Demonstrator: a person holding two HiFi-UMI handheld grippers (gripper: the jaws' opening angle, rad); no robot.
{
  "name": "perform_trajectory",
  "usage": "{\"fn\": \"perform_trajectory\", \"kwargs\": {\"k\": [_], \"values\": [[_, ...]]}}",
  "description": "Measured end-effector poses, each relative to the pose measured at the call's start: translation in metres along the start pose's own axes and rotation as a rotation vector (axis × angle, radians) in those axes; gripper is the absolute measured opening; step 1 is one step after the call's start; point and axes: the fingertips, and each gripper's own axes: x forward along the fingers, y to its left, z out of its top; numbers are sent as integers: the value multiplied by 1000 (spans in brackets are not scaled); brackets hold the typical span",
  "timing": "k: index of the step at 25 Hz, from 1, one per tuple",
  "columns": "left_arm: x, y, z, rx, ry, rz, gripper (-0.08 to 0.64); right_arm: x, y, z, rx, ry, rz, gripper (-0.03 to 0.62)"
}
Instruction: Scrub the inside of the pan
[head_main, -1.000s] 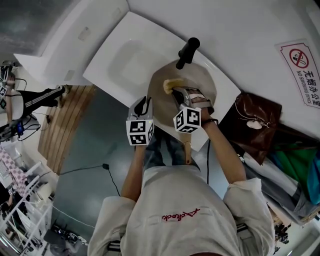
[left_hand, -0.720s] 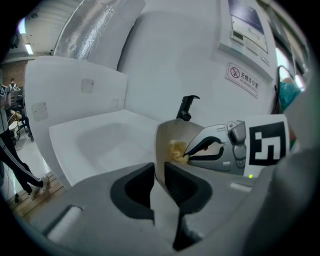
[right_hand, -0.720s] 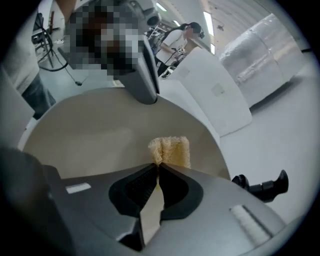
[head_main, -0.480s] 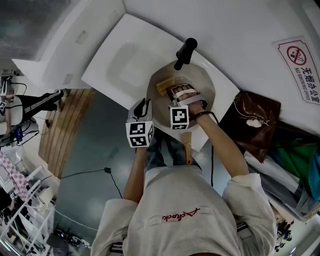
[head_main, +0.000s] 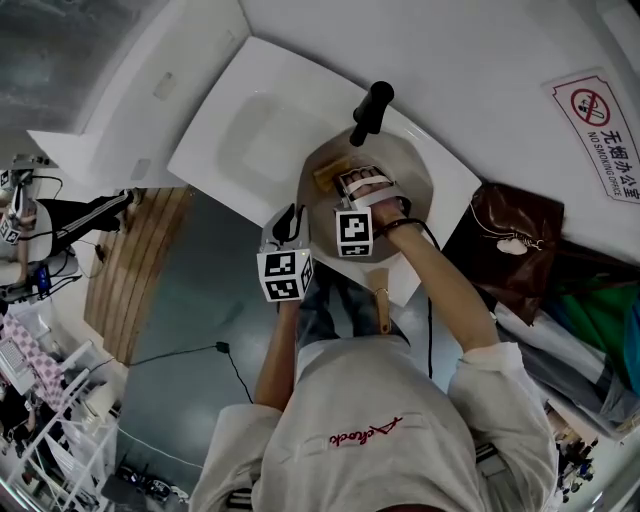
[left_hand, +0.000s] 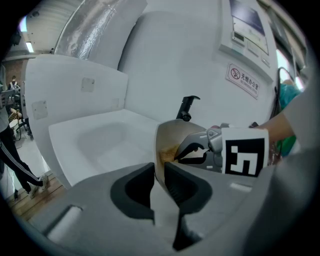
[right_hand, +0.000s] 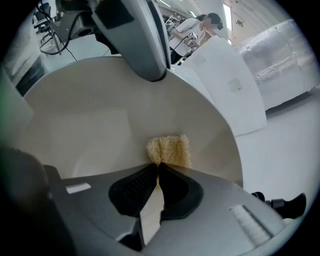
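Pan (head_main: 412, 168): tilted over the white sink (head_main: 250, 130). We judge scrubbing under way, with no clean patch to show how much is left.
Left gripper (left_hand: 160, 175): jaws part-closed, pinching the pan's near rim.
Right gripper (right_hand: 157, 172): jaws clamped on the sponge (right_hand: 169, 150), which is pressed to the pan's inner wall.
Change: over 1 second, we see the right gripper rolled and lower; the left unmoved.

sponge (head_main: 328, 174): mostly hidden behind right gripper (head_main: 345, 183) in head view | sponge's near end: swallowed between that gripper's fingers (right_hand: 176, 186) | pan (left_hand: 172, 137): near wall hidden behind left gripper (left_hand: 159, 169), rim vanishing between its fingers | wall sign (left_hand: 243, 78): print too small to read | person (left_hand: 12, 155): cut off by picture's edge
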Motion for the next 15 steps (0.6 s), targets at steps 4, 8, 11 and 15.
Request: {"fn": "perform_trajectory", "kwargs": {"k": [4,8,11,15], "values": [[0,0,0,6,1,-4,66,3,-7,-11,24,24,-3,23],[0,0,0,8,0,-3,66,4,-12,-29,51,57,-4,23],[0,0,0,13,-2,-2,66,3,-10,-45,61,82,-4,23],[0,0,0,19,-1,-4,66,0,-6,-66,82,116,2,23]]}}
